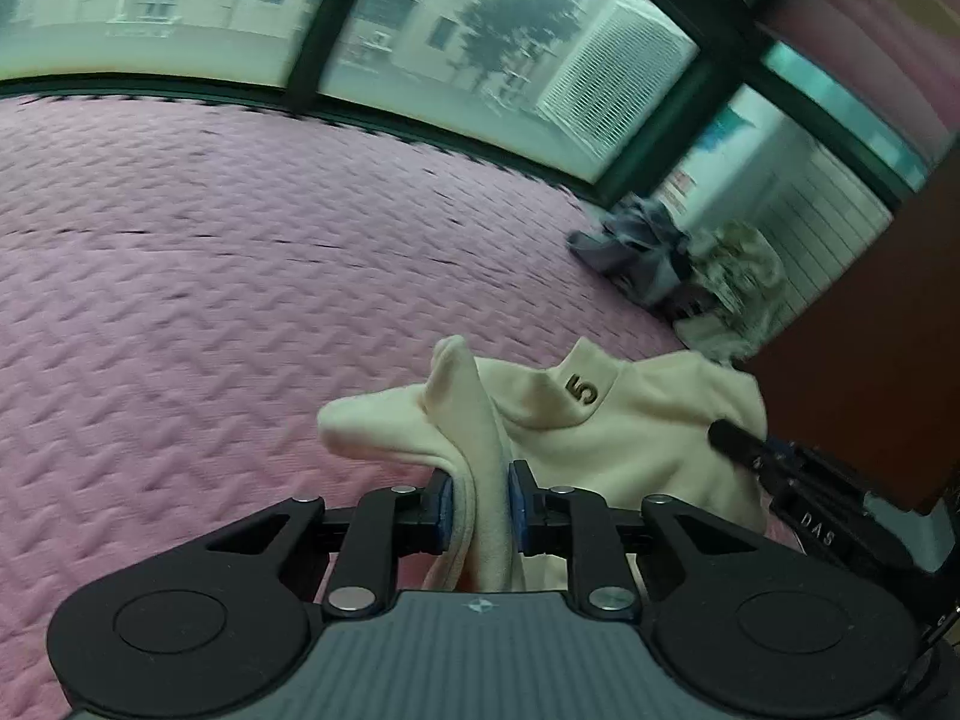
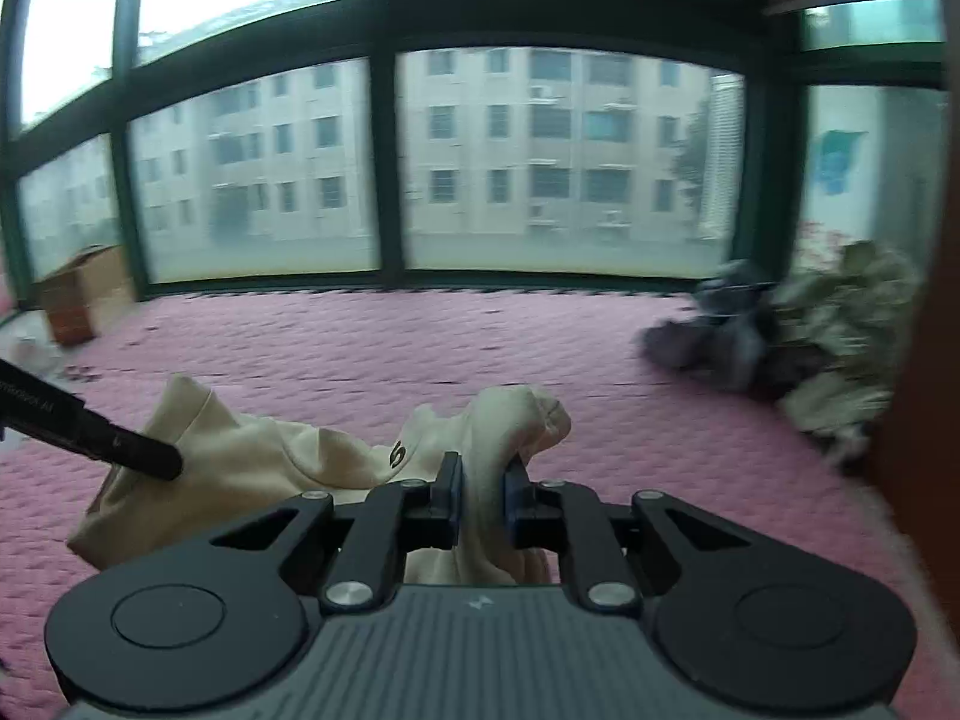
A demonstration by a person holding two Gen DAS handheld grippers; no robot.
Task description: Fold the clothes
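Observation:
A cream top (image 1: pixel 630 420) with a "5" on its collar hangs between my two grippers above the pink quilted mat (image 1: pixel 210 300). My left gripper (image 1: pixel 480 501) is shut on a fold of one shoulder edge. My right gripper (image 2: pixel 483 495) is shut on a bunched part of the same cream top (image 2: pixel 252 468), with the collar just to its left. Each gripper shows in the other's view, the right one (image 1: pixel 738 441) at the top's right side, the left one (image 2: pixel 144 456) at its left side.
A pile of grey and patterned clothes (image 1: pixel 678 264) lies at the mat's far right by the window, also in the right wrist view (image 2: pixel 780 336). A cardboard box (image 2: pixel 84 294) stands at the far left. A brown panel (image 1: pixel 870 360) rises at the right.

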